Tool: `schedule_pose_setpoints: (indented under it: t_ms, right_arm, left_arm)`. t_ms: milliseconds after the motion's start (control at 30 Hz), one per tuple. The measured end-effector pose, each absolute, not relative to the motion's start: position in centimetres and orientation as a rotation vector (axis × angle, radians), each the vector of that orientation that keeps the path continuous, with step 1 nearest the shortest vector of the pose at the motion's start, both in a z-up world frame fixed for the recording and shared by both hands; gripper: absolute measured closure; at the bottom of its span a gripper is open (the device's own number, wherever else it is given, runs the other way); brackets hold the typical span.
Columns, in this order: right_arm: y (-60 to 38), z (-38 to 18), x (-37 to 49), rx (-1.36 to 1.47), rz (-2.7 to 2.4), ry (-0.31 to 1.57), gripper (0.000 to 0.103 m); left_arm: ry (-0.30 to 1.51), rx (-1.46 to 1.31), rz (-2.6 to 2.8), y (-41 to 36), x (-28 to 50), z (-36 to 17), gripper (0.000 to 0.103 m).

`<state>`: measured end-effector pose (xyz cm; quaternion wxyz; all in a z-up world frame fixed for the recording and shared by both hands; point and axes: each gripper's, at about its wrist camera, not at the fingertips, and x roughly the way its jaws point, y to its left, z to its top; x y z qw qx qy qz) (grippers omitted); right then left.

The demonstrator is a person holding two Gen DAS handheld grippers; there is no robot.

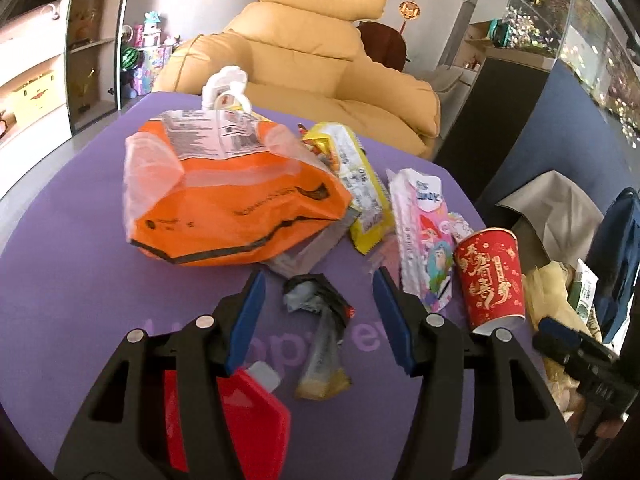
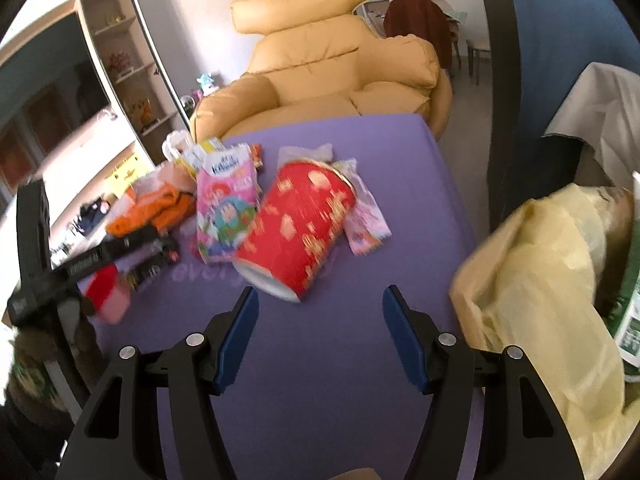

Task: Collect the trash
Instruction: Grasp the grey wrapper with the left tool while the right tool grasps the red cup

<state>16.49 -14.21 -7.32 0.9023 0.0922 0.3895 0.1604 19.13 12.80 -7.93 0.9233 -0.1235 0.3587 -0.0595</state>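
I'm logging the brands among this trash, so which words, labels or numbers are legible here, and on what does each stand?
"every": pale print on the purple mat, partly hidden by the red cup.
Gold Chinese characters on the red cup: visible, but I cannot read them surely.
Label on the orange bag: too small.
Yellow wrapper: too blurred.
Pink cartoon packet: heading too blurred.

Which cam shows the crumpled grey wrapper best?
Left wrist: the crumpled grey wrapper lies sharp and unobstructed between the open left gripper fingers. In the right wrist view it is only a dark, blurred scrap at frame left, partly behind the left gripper's body.
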Motion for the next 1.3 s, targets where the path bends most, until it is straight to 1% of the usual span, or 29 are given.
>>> schedule_pose_setpoints:
  t_ms: [133,200,333,433,700,833,900,1000,1100,1300]
  right_arm:
    - [-12.7,-6.9,19.5,0.203,0.325,0.796,0.042]
    - [-12.1,-7.2,21.4,0.224,0.326,0.818,0.042]
    - [-11.5,-7.9,24.1,0.265,0.368,0.886,0.042]
    - [-11.0,-7.7,23.3,0.209,0.395,0.88,0.046]
    - [-12.3,-7.5,17.1,0.143,0.417,0.887,0.046]
    - [-13.4,-7.6,15.2,0.154,0.404,0.882,0.046]
    - [-13.7,-7.5,14.6,0.155,0.394,0.876,0.046]
    - [-13.8,-7.4,13.9,0.147,0.395,0.861,0.046]
    - [-13.7,-6.8,13.1,0.147,0.411,0.843,0.046]
    - [-13.4,-5.0,11.5,0.115,0.417,0.792,0.046]
  left_arm:
    - [0.738,-0.247,-0.128,12.9,18.7,-7.8,0.048]
    - [0.741,-0.244,-0.136,12.7,18.7,-7.8,0.046]
    - [0.761,-0.255,-0.145,12.7,18.9,-8.0,0.045]
    - [0.768,-0.248,-0.144,12.6,18.9,-8.0,0.045]
    - [0.821,-0.155,-0.092,10.9,20.3,-8.3,0.045]
    - [0.848,-0.104,-0.042,10.3,21.5,-8.6,0.051]
    - [0.849,-0.062,-0.03,9.8,21.5,-8.7,0.067]
    - [0.846,-0.061,-0.066,9.8,20.8,-8.5,0.077]
    - [0.835,-0.097,-0.12,10.3,19.5,-7.9,0.082]
    - [0.759,-0.159,-0.22,11.1,15.6,-5.0,0.082]
